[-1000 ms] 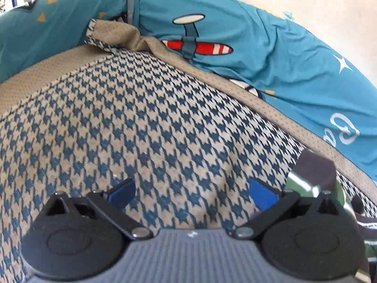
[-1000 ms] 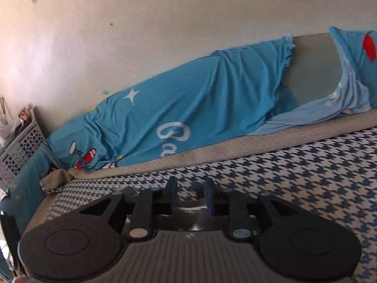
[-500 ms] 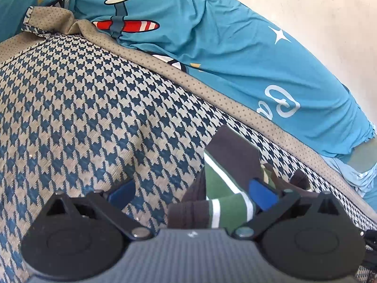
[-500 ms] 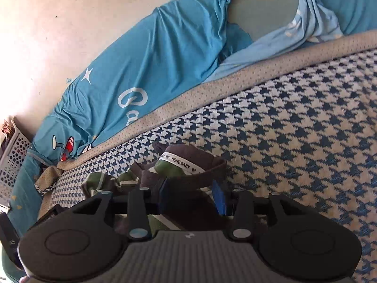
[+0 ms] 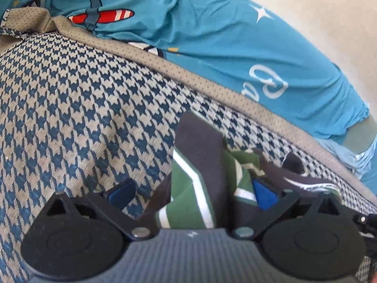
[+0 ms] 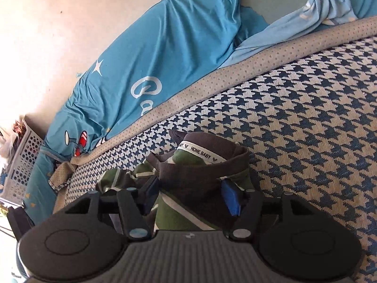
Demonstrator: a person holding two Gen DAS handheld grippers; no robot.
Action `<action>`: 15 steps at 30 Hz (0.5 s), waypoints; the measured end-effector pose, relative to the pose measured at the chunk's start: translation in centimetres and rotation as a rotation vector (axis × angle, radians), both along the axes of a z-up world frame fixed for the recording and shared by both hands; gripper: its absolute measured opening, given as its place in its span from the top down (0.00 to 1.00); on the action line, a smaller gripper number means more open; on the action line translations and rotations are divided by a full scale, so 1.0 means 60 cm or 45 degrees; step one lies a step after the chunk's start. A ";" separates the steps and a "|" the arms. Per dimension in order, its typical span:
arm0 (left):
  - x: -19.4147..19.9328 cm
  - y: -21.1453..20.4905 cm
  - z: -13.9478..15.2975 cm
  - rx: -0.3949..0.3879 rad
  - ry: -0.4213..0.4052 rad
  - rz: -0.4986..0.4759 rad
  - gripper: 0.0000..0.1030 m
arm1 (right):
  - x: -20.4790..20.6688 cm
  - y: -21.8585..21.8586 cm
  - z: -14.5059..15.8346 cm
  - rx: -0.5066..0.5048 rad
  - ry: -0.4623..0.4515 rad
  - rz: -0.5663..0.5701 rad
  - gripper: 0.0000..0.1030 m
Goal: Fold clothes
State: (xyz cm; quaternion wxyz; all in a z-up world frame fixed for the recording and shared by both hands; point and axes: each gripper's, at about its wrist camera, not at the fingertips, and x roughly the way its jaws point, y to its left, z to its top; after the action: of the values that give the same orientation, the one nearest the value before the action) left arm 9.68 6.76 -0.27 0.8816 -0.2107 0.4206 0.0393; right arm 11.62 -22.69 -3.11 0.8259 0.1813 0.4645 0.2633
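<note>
Right claw just opening, green garment btwn its fingers.

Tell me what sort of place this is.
Probably a bedroom at home: a houndstooth bed mat, a blue cartoon-print bedsheet bunched against the wall, and a perforated laundry basket in the corner.

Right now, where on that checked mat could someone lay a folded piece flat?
On the bare checked mat, to the right of the green striped garment and below the dotted tan border. In the left view, the mat left of the garment is bare too. It is crowded around the garment, where both tools sit, and along the blue bedding by the wall.
</note>
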 end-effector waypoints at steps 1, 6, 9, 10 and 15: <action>0.000 -0.004 -0.001 0.013 -0.007 -0.013 0.00 | -0.004 0.006 0.000 -0.036 -0.028 0.009 0.44; -0.002 -0.018 0.002 0.034 -0.048 -0.062 0.22 | -0.012 0.025 -0.007 -0.167 -0.096 0.010 0.71; -0.004 -0.023 0.005 0.043 -0.072 -0.068 0.45 | -0.014 0.025 -0.006 -0.159 -0.119 0.000 0.84; -0.004 -0.024 0.007 0.045 -0.080 -0.062 0.51 | -0.015 0.027 -0.004 -0.153 -0.137 -0.001 0.87; -0.009 -0.021 0.027 0.131 -0.151 0.015 0.56 | -0.036 0.040 0.031 -0.045 -0.339 0.044 0.89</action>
State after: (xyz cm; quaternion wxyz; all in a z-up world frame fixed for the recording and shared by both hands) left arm 9.11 5.52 1.35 0.9143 -0.1696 0.3638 0.0535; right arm 9.48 -20.29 -1.25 0.8785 0.1222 0.3585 0.2911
